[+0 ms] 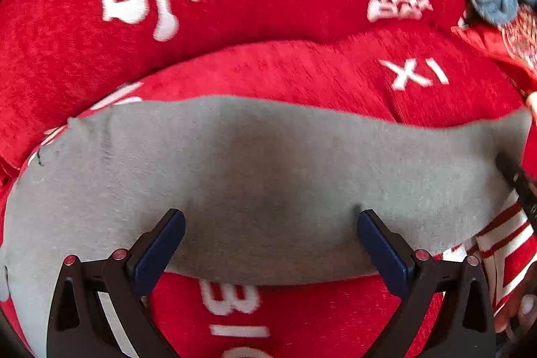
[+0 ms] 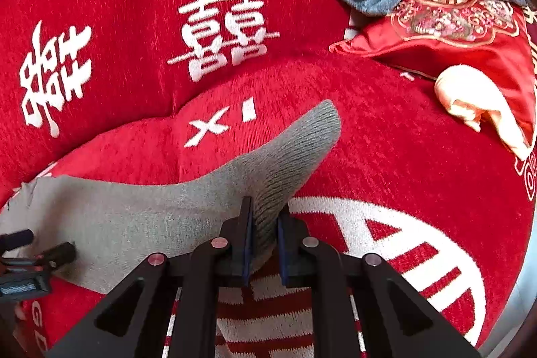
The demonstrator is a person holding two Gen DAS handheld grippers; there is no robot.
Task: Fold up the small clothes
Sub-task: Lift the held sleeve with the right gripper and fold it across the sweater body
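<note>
Grey sock flat on red blanket, long axis left-right. Right gripper pinching ribbed cuff end; left gripper spread wide over mid-sock, nearer toe.

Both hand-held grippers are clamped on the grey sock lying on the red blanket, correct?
Not quite. Only the right hand-held gripper is clamped on the grey sock, at its ribbed cuff. The left wrist view shows the left hand-held gripper open, fingers spread over the sock. The red blanket part is right.
</note>
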